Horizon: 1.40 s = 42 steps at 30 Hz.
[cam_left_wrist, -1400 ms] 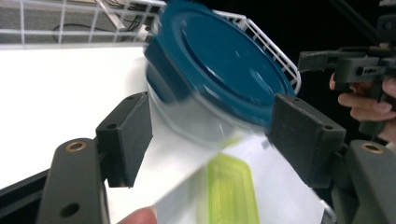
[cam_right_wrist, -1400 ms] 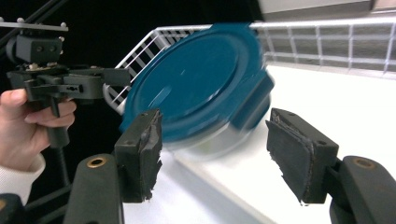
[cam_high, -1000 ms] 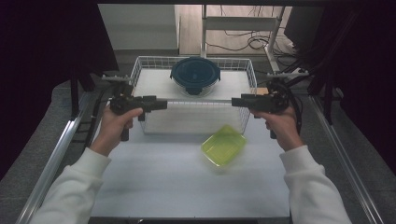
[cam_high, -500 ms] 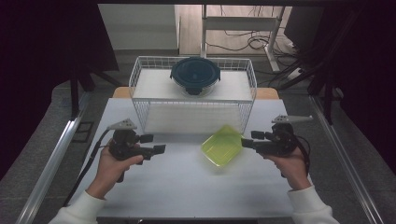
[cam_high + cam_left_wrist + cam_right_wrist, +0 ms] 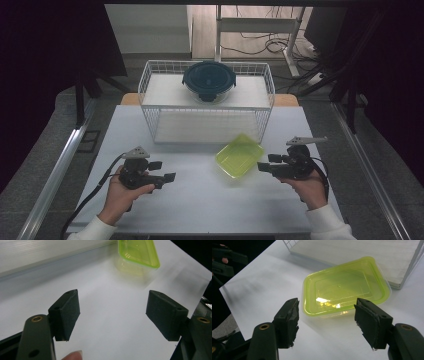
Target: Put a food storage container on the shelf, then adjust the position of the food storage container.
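A yellow-green plastic container (image 5: pixel 239 155) with its lid on lies on the white table (image 5: pixel 200 200), just in front of the wire basket (image 5: pixel 150 90). My right gripper (image 5: pixel 262 167) is open, close to the container's right side, its jaws pointing at the container (image 5: pixel 344 291) without touching. My left gripper (image 5: pixel 170 177) is open and empty over bare table, well to the left of the container (image 5: pixel 137 253). A round glass bowl with a dark blue lid (image 5: pixel 209 80) sits on the basket's upper shelf.
The white wire basket stands across the back of the table, its lower shelf board (image 5: pixel 372 252) just behind the container. Metal rails (image 5: pixel 50 185) run along both table sides. The other gripper (image 5: pixel 224 258) is at the far left of the right gripper view.
Both hands have pulled back from the basket toward the near edge of the table and lowered. The right gripper now sits beside the green container. Nothing was picked up.
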Tool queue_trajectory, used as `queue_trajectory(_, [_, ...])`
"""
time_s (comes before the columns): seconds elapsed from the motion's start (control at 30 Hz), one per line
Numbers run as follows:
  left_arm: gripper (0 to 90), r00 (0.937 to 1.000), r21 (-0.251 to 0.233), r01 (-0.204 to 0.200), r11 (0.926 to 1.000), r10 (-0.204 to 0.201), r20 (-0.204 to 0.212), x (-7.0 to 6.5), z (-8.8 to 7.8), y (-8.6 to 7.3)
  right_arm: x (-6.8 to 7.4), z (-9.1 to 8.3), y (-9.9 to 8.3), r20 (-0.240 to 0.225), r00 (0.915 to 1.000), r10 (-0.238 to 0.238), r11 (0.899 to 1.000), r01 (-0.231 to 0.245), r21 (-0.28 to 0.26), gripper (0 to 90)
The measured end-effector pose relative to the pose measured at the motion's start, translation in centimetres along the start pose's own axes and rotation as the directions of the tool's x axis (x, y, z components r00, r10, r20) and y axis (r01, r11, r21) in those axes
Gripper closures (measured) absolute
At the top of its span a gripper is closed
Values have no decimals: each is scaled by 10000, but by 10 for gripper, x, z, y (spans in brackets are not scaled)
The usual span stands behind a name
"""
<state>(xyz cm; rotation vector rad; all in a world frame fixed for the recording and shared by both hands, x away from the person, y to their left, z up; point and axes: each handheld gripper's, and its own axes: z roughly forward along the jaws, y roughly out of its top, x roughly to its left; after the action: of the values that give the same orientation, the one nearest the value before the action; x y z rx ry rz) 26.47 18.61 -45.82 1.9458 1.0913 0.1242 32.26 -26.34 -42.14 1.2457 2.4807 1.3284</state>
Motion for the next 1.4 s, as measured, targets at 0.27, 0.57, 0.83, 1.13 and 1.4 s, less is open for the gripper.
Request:
queue_trajectory(0.27, [259,10000,14,57,10000,-57,-30,1,2,0,0,7,-2,32,9999,-117,9993,116,346,352])
queue_trajectory(0.57, [256,9998,283,-145,9995,149,-113,-1,6,-5,-10,11,-3,638,9979,-49,9987,15,518,392])
queue_trajectory(0.83, [255,10000,514,-37,9987,39,-33,4,12,-9,-32,23,12,1628,9864,-209,9969,82,785,675])
queue_trajectory(1.13, [252,9998,936,-183,9954,187,-29,7,26,-11,-65,62,31,2693,9533,-1367,9769,847,1962,884])
queue_trajectory(1.4, [253,9999,882,58,9961,-67,110,5,23,-14,-74,93,39,2679,9332,-2394,9449,1606,2851,886])
